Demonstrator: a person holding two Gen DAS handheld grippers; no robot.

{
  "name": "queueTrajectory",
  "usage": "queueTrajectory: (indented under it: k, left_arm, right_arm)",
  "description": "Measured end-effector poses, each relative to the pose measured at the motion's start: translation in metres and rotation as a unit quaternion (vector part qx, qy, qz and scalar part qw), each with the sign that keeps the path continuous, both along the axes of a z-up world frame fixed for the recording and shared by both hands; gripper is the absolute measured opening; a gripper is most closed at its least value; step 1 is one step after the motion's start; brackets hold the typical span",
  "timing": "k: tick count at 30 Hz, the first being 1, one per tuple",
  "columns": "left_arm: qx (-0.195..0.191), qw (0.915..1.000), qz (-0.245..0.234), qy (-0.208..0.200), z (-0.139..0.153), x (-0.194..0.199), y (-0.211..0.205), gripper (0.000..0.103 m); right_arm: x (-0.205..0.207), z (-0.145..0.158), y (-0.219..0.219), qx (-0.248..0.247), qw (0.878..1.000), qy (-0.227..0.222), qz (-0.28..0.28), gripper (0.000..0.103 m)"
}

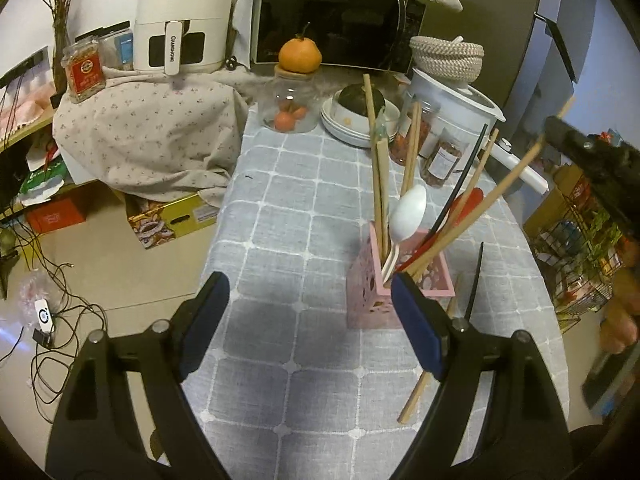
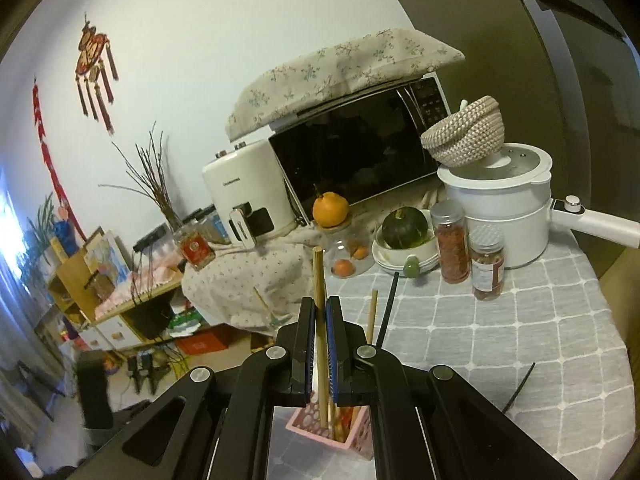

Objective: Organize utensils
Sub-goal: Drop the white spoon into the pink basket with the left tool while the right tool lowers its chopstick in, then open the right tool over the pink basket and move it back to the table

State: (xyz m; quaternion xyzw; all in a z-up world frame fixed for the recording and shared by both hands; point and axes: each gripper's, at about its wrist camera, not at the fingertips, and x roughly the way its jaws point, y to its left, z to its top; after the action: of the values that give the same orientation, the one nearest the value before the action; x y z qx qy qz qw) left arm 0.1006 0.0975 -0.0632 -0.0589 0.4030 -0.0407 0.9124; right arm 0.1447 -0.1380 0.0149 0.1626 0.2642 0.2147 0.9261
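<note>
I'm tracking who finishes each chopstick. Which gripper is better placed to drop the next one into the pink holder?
Right. The right gripper is shut on a wooden chopstick whose tip is over the pink holder. The left gripper is open and empty.

A white wall (image 2: pixel 192 60) carries a red knot hanging (image 2: pixel 95 65), with bare twigs (image 2: pixel 154 184) standing before it. A grey checked tablecloth (image 1: pixel 288 208) covers the table, backed by a microwave (image 2: pixel 360 152) under a floral cloth (image 2: pixel 340 68), a white air fryer (image 1: pixel 182 20) and a white pot (image 2: pixel 504 200). The beige floor (image 1: pixel 120 272) holds cables (image 1: pixel 52 320) and boxes (image 1: pixel 172 220); a wooden shelf (image 2: pixel 80 280) stands against the wall.
</note>
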Motion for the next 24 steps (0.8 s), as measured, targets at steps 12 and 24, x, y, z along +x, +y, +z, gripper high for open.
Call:
queueTrajectory:
  k: [12,24]
  left_arm:
    - [0.014,0.9998,-0.011,0.011,-0.006,0.0,-0.006,0.083]
    - [0.011,0.9994,-0.027,0.022,-0.007,-0.001,-0.016,0.084]
  right_arm:
    - [0.013,-0.028,0.013,-0.006,1.0,0.028,0.01,0.016]
    - [-0.011,-0.005,-0.011,-0.036,0.999,-0.023,-0.027,0.094]
